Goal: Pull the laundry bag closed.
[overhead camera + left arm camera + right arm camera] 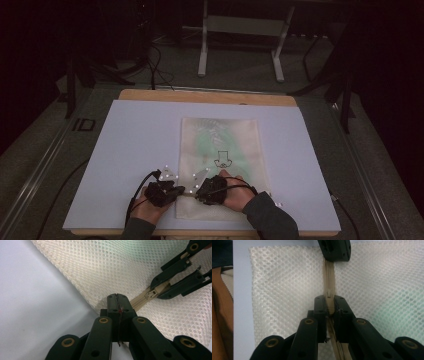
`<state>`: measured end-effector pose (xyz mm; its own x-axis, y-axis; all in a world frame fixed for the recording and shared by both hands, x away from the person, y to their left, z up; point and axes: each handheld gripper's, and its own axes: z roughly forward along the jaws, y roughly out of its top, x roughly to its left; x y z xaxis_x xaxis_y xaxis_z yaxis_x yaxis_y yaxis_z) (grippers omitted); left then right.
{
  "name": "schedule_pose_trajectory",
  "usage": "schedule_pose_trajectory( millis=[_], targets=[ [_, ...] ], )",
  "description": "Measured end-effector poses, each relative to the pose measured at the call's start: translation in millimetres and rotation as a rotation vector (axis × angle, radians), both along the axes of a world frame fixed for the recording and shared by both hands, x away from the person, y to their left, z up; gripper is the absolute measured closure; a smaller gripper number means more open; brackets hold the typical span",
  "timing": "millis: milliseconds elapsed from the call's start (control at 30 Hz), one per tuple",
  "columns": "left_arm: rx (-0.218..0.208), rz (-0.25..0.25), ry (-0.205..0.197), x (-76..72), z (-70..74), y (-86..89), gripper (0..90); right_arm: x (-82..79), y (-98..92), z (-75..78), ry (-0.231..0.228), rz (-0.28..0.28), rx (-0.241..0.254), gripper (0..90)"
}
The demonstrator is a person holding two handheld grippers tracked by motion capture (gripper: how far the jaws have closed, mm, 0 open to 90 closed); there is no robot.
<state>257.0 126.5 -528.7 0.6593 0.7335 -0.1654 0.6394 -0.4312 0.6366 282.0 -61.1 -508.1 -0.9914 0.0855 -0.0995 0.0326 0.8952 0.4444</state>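
A cream mesh bag (235, 145) lies flat on the white board (135, 145), with something pale green showing through it. Its beige zipper (329, 275) runs along the near end. My left gripper (117, 301) is shut on the bag's edge at the end of the zipper. In the high view it sits at the bag's near left corner (182, 192). My right gripper (330, 306) is shut on the zipper pull (160, 288), a short way along the zipper from the left one. In the high view the right gripper (196, 193) points left, tip to tip with the left gripper.
A small black outline figure (222, 160) is printed on the bag. The board rests on a wooden table (205, 96) with bare white surface left and right of the bag. Cables (135, 192) trail from both grippers. A metal stand (240, 25) is on the floor beyond.
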Motion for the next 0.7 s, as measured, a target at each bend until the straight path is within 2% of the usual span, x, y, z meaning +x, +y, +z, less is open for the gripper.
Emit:
schedule_pose_trajectory(
  millis=[700],
  targets=[
    [-0.002,0.003,0.000,-0.4,-0.1,0.1,89.5,-1.6,-25.0,1.9,0.003,-0.021,-0.009,82.3]
  ],
)
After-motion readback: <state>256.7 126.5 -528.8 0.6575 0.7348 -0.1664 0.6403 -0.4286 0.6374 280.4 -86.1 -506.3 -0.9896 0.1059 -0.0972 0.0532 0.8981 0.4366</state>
